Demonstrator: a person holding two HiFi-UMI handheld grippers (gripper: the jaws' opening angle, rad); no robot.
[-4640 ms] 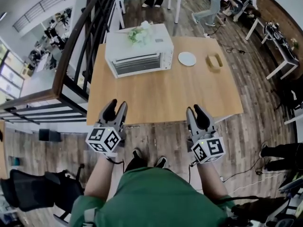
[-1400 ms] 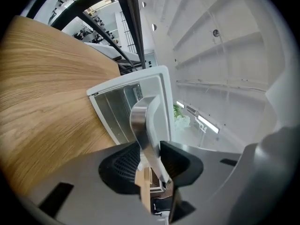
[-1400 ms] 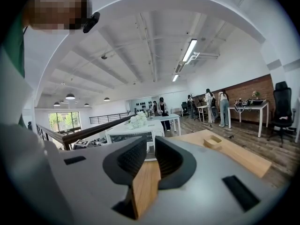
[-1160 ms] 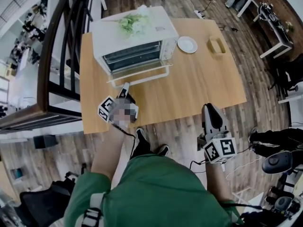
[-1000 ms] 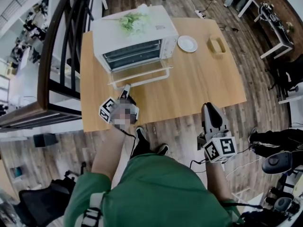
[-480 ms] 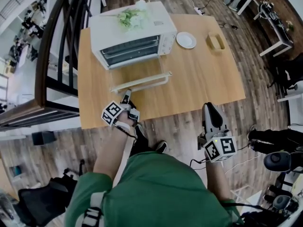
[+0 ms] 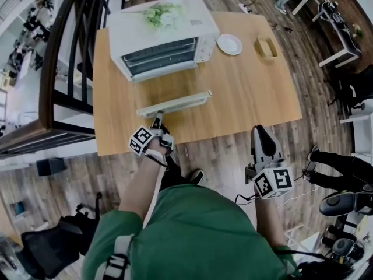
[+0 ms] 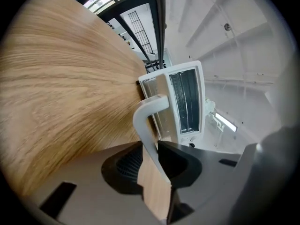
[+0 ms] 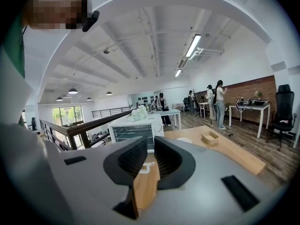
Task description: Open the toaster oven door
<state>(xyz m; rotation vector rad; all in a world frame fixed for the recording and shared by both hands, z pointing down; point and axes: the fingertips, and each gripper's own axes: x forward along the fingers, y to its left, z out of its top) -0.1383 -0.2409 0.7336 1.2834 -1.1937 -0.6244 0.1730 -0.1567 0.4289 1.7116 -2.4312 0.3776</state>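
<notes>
The white toaster oven (image 7: 157, 34) stands at the table's far left, and its glass door (image 7: 169, 86) lies swung down nearly flat toward me. My left gripper (image 7: 157, 120) is shut on the left end of the door's white handle bar (image 7: 175, 104). In the left gripper view that handle (image 8: 146, 118) runs between the jaws of the left gripper (image 8: 152, 146), with the oven (image 8: 185, 102) behind it. My right gripper (image 7: 260, 134) hangs off the table's near edge, shut on nothing; through the right gripper (image 9: 151, 156) I see the oven (image 9: 133, 132) far ahead.
A white plate (image 7: 229, 44) and a small wooden tray (image 7: 266, 47) sit right of the oven on the wooden table (image 7: 250, 92). A plant (image 7: 160, 13) rests on the oven's top. A dark railing (image 7: 64, 57) borders the table's left side.
The oven door has swung from shut down to nearly flat as my left gripper, shut on the handle, pulled toward me. The right gripper stayed put over the last second.
</notes>
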